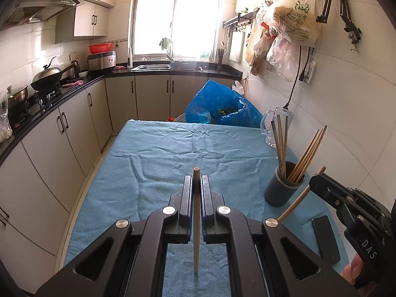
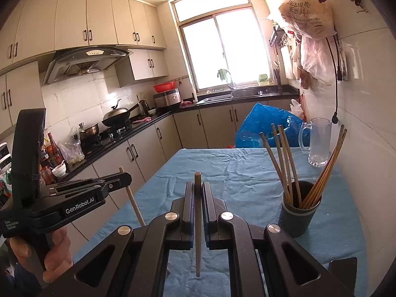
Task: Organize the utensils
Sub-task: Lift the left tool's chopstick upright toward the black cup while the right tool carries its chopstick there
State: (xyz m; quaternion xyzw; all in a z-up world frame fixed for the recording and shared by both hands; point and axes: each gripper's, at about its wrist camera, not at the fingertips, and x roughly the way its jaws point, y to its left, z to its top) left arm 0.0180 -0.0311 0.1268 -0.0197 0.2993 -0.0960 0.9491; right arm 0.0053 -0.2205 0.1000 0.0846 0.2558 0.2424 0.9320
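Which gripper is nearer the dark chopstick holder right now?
Right. The right gripper sits just beside the chopstick holder, near its rim. The left gripper is farther off, over the blue cloth.

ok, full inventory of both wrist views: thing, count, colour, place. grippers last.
table cloth: one, blue, covers the table
utensil holder: one, dark grey, on the cloth at the right
chopsticks in holder: several, tan, standing, leaning two ways
glass mug: one, clear, far right of the table
blue bag: one, behind the table
wok: one, dark, lidded, on the stove
plastic bags: several, pale, hung on the right wall
left gripper: black, shut on one tan chopstick
right gripper: black, shut on another chopstick
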